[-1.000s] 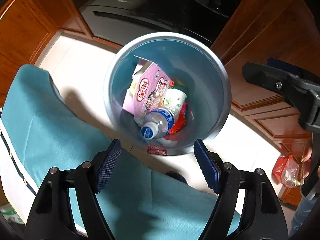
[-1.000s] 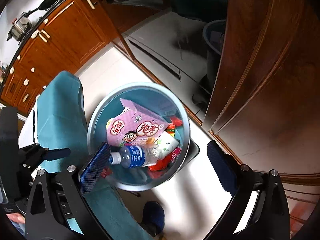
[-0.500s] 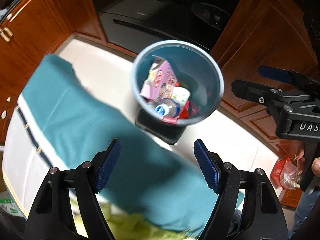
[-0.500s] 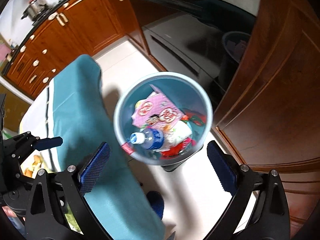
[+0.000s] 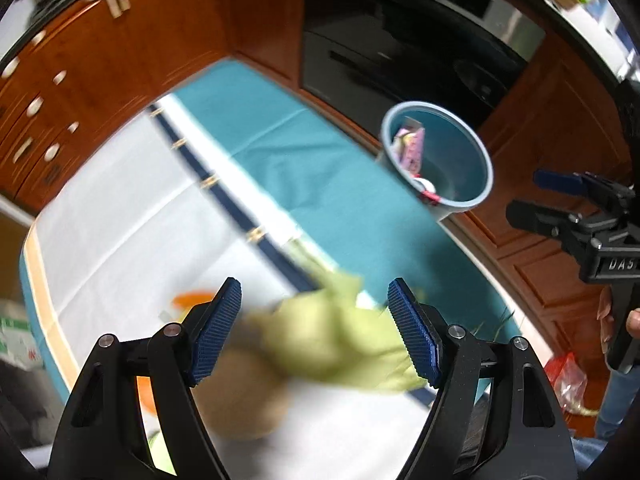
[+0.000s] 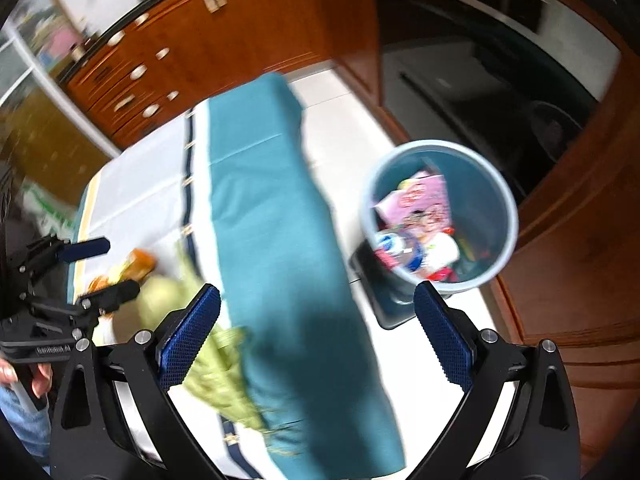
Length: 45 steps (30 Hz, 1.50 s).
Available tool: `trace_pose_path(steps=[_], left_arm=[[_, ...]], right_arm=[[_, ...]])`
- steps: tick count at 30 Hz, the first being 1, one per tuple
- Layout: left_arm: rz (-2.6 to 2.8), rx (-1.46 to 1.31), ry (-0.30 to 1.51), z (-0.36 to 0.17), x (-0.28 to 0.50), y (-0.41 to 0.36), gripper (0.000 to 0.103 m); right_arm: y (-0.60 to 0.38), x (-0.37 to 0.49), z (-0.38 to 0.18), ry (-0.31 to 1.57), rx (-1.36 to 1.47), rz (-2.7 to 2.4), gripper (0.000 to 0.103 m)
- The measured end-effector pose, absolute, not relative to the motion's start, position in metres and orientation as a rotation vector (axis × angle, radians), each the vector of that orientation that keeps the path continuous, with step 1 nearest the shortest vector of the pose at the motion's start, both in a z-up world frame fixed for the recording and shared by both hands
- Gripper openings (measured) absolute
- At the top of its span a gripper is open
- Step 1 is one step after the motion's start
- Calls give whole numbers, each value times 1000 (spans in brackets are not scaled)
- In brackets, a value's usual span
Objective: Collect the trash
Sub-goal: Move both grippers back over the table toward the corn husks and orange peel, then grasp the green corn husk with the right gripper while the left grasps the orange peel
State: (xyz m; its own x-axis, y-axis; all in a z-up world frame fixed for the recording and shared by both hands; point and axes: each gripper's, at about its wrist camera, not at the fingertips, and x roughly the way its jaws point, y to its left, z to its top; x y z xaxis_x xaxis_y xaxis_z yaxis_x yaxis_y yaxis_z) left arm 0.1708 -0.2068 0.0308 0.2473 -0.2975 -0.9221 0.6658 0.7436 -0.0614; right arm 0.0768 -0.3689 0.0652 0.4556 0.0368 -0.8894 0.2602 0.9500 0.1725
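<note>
A grey-blue trash bin point(image 5: 472, 168) point(image 6: 492, 184) stands on the floor beside the table, holding a pink carton point(image 6: 420, 204), a plastic bottle point(image 6: 394, 244) and wrappers. Blurred yellow-green leafy scraps point(image 5: 336, 332) point(image 6: 216, 376) and orange peel point(image 5: 192, 298) point(image 6: 140, 262) lie on the white tablecloth. My left gripper point(image 5: 316, 336) is open and empty, just above the green scraps. My right gripper point(image 6: 316, 340) is open and empty, over the table's teal edge; it also shows in the left wrist view point(image 5: 560, 204).
The table has a white cloth point(image 5: 132, 208) with a teal border point(image 6: 264, 184) hanging over its side. Wooden cabinets point(image 5: 132, 52) and a dark oven point(image 5: 400, 56) ring the white floor point(image 6: 340, 120). A red bag point(image 5: 568, 376) lies on the floor.
Both grippers have swung away from above the bin and back over the table. The bin now sits far right in the left wrist view, and the green scraps have come under my left gripper.
</note>
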Motion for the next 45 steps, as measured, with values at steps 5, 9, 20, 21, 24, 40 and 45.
trace_pose_path(steps=[5, 9, 20, 21, 24, 40, 45], left_arm=[[-621, 322, 1143, 26, 170, -149, 77], [-590, 286, 1137, 19, 167, -108, 77], [-458, 244, 1182, -27, 173, -25, 77], [-446, 248, 1187, -33, 174, -20, 77], [-418, 256, 1189, -42, 177, -11, 77], [-452, 244, 1213, -69, 193, -20, 77], [-497, 238, 1213, -76, 199, -24, 77]], right_arm=[[-316, 86, 60, 1138, 247, -61, 94], [-278, 92, 52, 1173, 211, -8, 94], [-220, 110, -3, 1266, 177, 74, 94], [-218, 113, -7, 1275, 182, 77, 94], [-212, 122, -22, 1298, 183, 73, 94], [-218, 108, -37, 1203, 356, 124, 32], [-211, 108, -41, 1222, 373, 178, 30]])
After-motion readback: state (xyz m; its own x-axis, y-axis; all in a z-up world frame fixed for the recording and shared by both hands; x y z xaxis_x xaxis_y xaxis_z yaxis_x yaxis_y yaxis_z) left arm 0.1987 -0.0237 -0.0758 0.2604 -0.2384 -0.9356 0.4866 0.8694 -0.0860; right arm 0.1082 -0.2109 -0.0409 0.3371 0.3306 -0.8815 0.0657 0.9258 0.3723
